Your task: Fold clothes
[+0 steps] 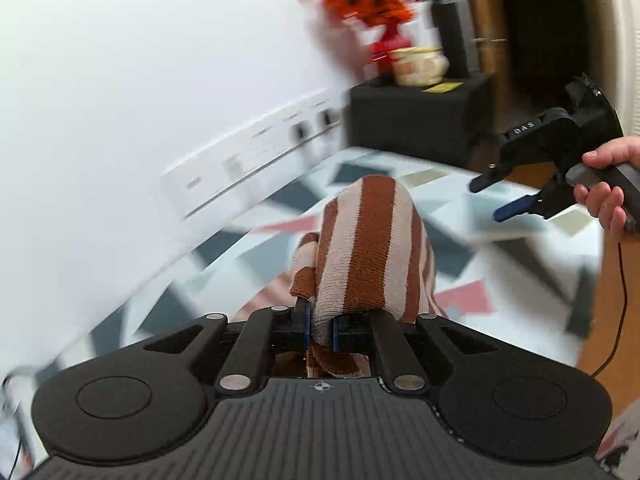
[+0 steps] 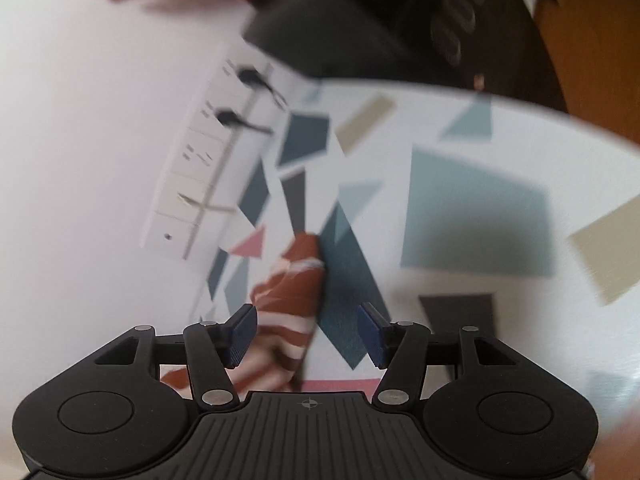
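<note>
A brown and cream striped garment (image 1: pixel 368 252) is pinched in my left gripper (image 1: pixel 320 330), which is shut on a bunched fold and holds it lifted over the patterned table. My right gripper (image 2: pixel 308 334) is open and empty; the garment (image 2: pixel 288 304) hangs below and between its fingers, nearer the left pad. In the left wrist view the right gripper (image 1: pixel 496 196) is off to the right, held by a hand, apart from the cloth.
The round table (image 2: pixel 460 208) has a white cloth with grey, blue, pink and beige shapes. A white wall with a socket strip (image 1: pixel 248 164) runs along the left. A black box (image 1: pixel 420 116) with orange flowers, a cup and a dark bottle stands behind.
</note>
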Available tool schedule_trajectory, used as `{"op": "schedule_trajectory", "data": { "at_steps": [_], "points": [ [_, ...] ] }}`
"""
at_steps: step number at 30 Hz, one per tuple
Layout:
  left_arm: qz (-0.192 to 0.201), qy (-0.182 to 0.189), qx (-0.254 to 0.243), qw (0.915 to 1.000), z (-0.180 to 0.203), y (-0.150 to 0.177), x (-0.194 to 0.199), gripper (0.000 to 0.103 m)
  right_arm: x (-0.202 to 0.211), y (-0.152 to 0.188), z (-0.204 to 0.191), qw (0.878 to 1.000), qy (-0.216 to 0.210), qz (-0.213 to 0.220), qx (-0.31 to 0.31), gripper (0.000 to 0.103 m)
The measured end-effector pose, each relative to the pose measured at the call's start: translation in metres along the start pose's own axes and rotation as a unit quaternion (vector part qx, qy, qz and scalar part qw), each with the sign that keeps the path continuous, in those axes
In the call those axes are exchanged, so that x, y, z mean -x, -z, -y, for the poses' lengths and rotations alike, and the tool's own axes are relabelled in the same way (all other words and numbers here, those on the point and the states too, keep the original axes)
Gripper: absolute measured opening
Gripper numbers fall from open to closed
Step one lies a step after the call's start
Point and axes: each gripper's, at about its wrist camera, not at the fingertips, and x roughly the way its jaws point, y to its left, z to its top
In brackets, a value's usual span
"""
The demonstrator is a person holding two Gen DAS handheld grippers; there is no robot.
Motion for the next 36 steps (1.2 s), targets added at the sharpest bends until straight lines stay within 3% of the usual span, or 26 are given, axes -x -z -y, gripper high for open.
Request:
{"op": "schedule_trajectory", "data": {
  "at_steps": [3, 8, 14, 15, 16, 17, 18, 19, 24, 27, 31, 36],
  "points": [
    [-0.009, -0.053, 0.031, 0.9981, -0.016, 0.016, 0.014, 0.009, -0.037, -0.003, -0.007, 1.000, 0.002, -0.030, -0.003, 0.055],
    [-0.013, -0.120, 0.080, 0.9894, -0.036, 0.038, 0.042, 0.009, -0.092, -0.012, -0.037, 0.997, 0.001, -0.073, 0.020, 0.069],
    [-0.021, -0.169, 0.104, 0.9799, -0.041, 0.051, 0.061, 0.009, -0.160, -0.009, -0.075, 0.987, 0.006, -0.151, 0.044, 0.067],
    [-0.019, -0.177, 0.112, 0.9776, -0.044, 0.052, 0.064, 0.009, -0.169, -0.005, -0.079, 0.985, 0.015, -0.168, 0.044, 0.064],
    [-0.017, -0.184, 0.120, 0.9755, -0.046, 0.052, 0.066, 0.009, -0.175, -0.001, -0.082, 0.982, 0.022, -0.184, 0.043, 0.047],
    [-0.016, -0.191, 0.129, 0.9731, -0.049, 0.053, 0.069, 0.009, -0.181, 0.003, -0.084, 0.979, 0.025, -0.199, 0.037, 0.021],
    [-0.011, -0.196, 0.140, 0.9705, -0.052, 0.053, 0.074, 0.009, -0.185, 0.007, -0.085, 0.977, 0.024, -0.212, 0.021, 0.009],
    [-0.005, -0.201, 0.149, 0.9682, -0.054, 0.054, 0.079, 0.009, -0.187, 0.010, -0.085, 0.975, 0.018, -0.222, 0.003, 0.007],
    [0.052, -0.229, 0.165, 0.9579, -0.073, 0.032, 0.107, 0.009, -0.157, 0.004, -0.134, 0.980, -0.084, -0.178, -0.009, 0.006],
    [0.118, -0.251, 0.172, 0.9451, -0.095, 0.004, 0.134, 0.009, -0.121, -0.009, -0.191, 0.976, -0.163, -0.141, 0.034, 0.006],
    [0.202, -0.273, 0.143, 0.9295, -0.109, -0.030, 0.173, 0.009, -0.059, -0.025, -0.262, 0.958, -0.251, -0.093, 0.101, 0.006],
    [0.276, -0.277, 0.101, 0.9150, -0.105, -0.050, 0.225, 0.009, 0.036, -0.035, -0.318, 0.929, -0.325, -0.007, 0.179, 0.006]
  ]
}}
